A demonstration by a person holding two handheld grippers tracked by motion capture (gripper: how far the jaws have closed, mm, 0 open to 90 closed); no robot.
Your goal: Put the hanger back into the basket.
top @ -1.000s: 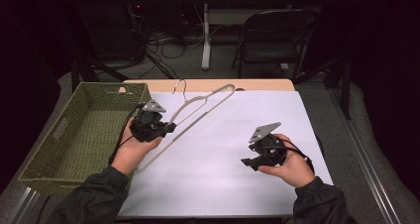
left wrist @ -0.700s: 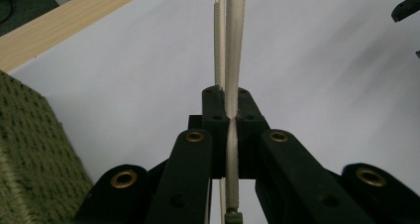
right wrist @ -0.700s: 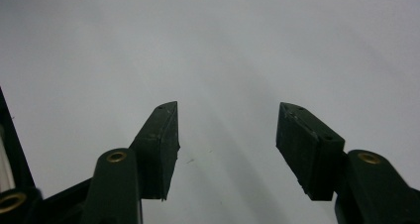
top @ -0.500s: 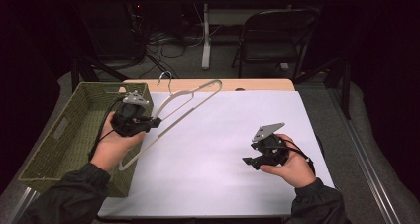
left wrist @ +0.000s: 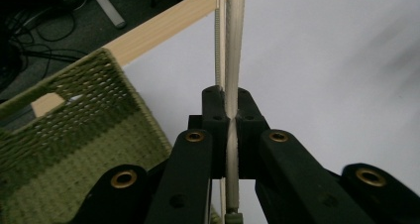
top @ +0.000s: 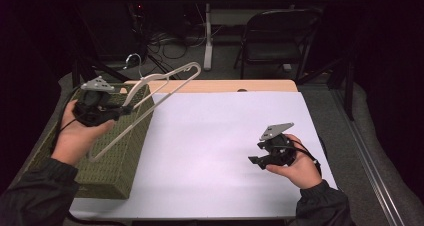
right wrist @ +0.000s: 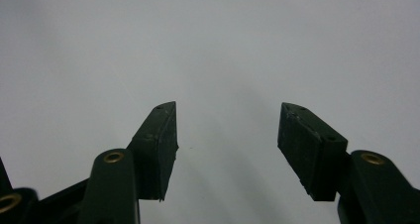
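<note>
Since the earlier frames the left tool point(top: 125, 107) has carried the white hanger point(top: 150, 98) up off the table point(top: 220, 151) and over toward the green woven basket point(top: 122, 151), while the right tool point(top: 255, 161) has kept its place, its jaws having just been opening with nothing between them. In the left gripper view the left tool point(left wrist: 231, 117) is clenched on one thin bar of the hanger point(left wrist: 233, 45), the pads pinching it edge-on. The right tool point(right wrist: 228, 135) stands released, wide apart over bare white surface, well away from the basket. Held in the air, the hanger now slants over the basket's near rim, its lower end down beside the basket's right wall and its hook point(top: 132, 60) beyond the basket's far corner. It looks light and stiff, probably smooth plastic, so a pinch on one narrow bar may let it pivot or slip; a grip nearer the neck below the hook would likely steady it. Whether the lower end touches the basket wall cannot be told. The basket's inside is largely hidden behind the left hand point(top: 75, 136), and the hook is faint against the dark floor.
</note>
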